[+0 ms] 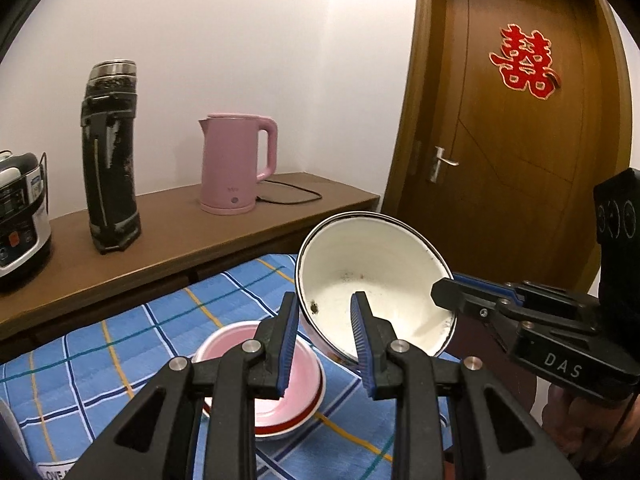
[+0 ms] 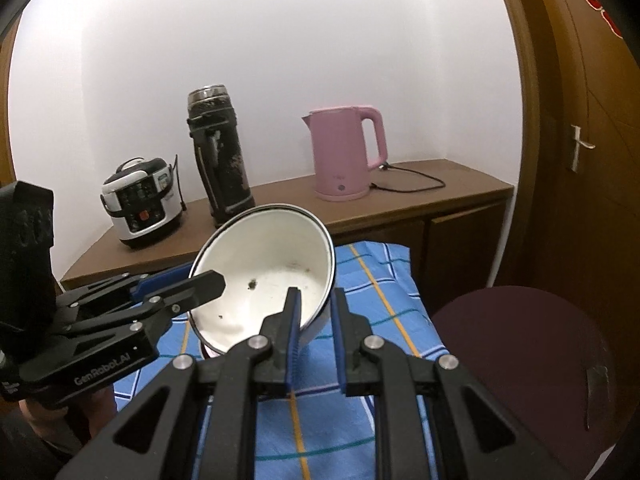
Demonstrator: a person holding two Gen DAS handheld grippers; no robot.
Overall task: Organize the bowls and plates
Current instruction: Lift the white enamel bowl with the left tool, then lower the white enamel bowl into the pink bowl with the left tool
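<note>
Two grippers carry one bowl above the table. The left gripper (image 1: 326, 344) is clamped narrowly on the near-left rim of the white bowl (image 1: 372, 276), one finger inside and one outside. The right gripper (image 2: 316, 340) pinches the opposite rim, its jaws almost fully closed on the thin wall. The bowl hangs tilted, mouth facing the cameras, clear of the blue checked cloth (image 1: 120, 344).

Judged from this pose, the step in hand is a two-point lift toward stacking. It is best done by keeping both grips level with each other, righting the bowl before lowering, and centring it over the pink bowl (image 1: 264, 384), which sits on the cloth just below and to the left.

The white bowl is enamelled, with a dark rim line, small chips near the edge and a few specks inside. Its hard, slick wall may slip under uneven pull.

Beyond, on a wooden cabinet (image 1: 180, 232), stand a flask (image 1: 110, 156) and a kettle (image 1: 236, 164).
</note>
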